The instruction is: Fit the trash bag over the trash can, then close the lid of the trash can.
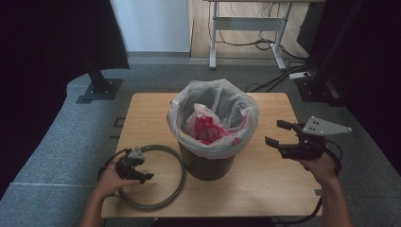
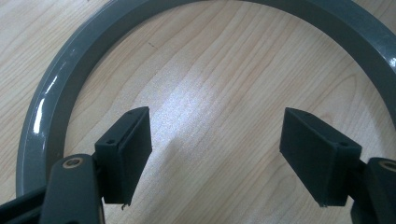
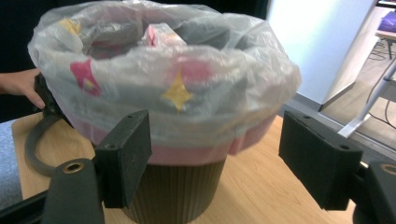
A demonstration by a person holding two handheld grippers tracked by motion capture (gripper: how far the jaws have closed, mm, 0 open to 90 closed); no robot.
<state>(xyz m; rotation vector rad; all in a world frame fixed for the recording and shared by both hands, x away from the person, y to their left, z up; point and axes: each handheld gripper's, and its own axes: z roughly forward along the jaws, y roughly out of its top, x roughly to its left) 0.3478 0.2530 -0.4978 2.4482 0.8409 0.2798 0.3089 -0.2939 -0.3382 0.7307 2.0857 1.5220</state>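
Grey plastic, a flat ring (image 1: 153,177), lies on the pale wooden desk (image 1: 265,184) at the lower left of the high view. Over its left part hangs the left tool (image 1: 142,171), held in a hand that enters from the bottom edge. In the left gripper view the two black jaws stand wide apart above bare wood inside the ring's curve, with nothing between them and no pad touching the ring.

At the centre of the high view stands a dark ribbed bin (image 1: 208,163), just beside the ring's right edge; whether they touch cannot be told. A translucent bag (image 1: 215,118) with pink and yellow marks lines the bin and is folded down over its rim, with something red and white bunched inside.

At the right of the high view the right tool (image 1: 276,134) is held above the desk, apart from the bin, pointing left toward the bag's folded edge. Its jaws also stand wide apart and empty; in the right gripper view they frame the bin and bag without touching either.

Judging from this layout, the ring looks meant to fit over the bag at the bin's rim, and that step has not yet begun. The next move likely calls for the left tool to close on the ring's band and lift it level, while the right tool steadies the bin or tidies the bag.
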